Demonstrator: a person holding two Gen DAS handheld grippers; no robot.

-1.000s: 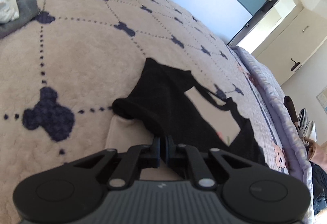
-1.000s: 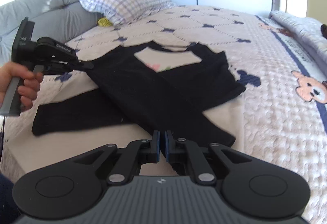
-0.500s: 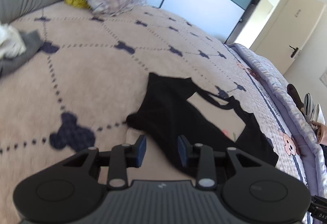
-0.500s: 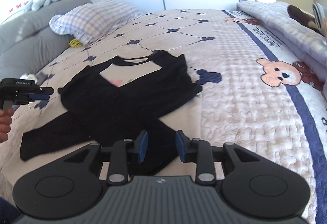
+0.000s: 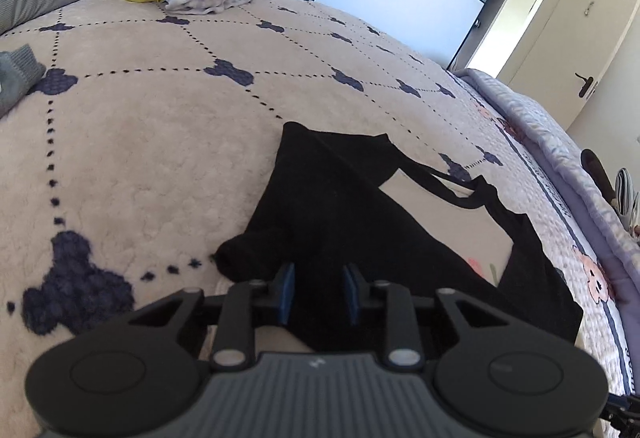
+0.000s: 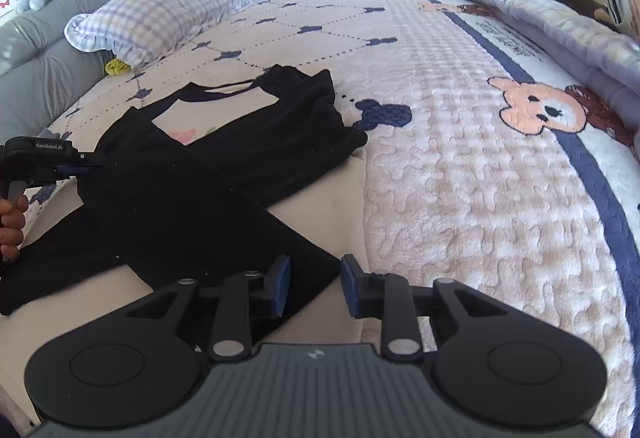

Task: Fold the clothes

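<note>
In your left wrist view, the left tongs (image 5: 318, 294) stand apart with nothing pinched; their jaws have just eased inward a little after letting go, and only the cloth lying on the bed shows in the gap between the blue pads (image 5: 286, 292), which are not pressing on it. The black-and-cream shirt (image 5: 360, 222) lies flat on the bed (image 5: 140, 142) straight ahead of and under these tongs, its folded black sleeve running away toward the neckline at upper right, with the rounded cuff end just left of the left pad. In your right wrist view, the right tongs (image 6: 314, 288) are likewise spread and empty, their jaws also having just drawn in slightly; a corner of the black sleeve lies below the gap, unpinched. From here the shirt stretches away to the upper left, the two black sleeves crossed over the cream body, its long axis running from the hem near you toward the collar near the checked pillow (image 6: 156, 20). Your other hand (image 6: 12, 222) holds the left tongs at the shirt's far-left edge. I judge the next fold turns on that lengthwise axis: each pair of tongs sits at its own side, the hem nearest both.
</note>
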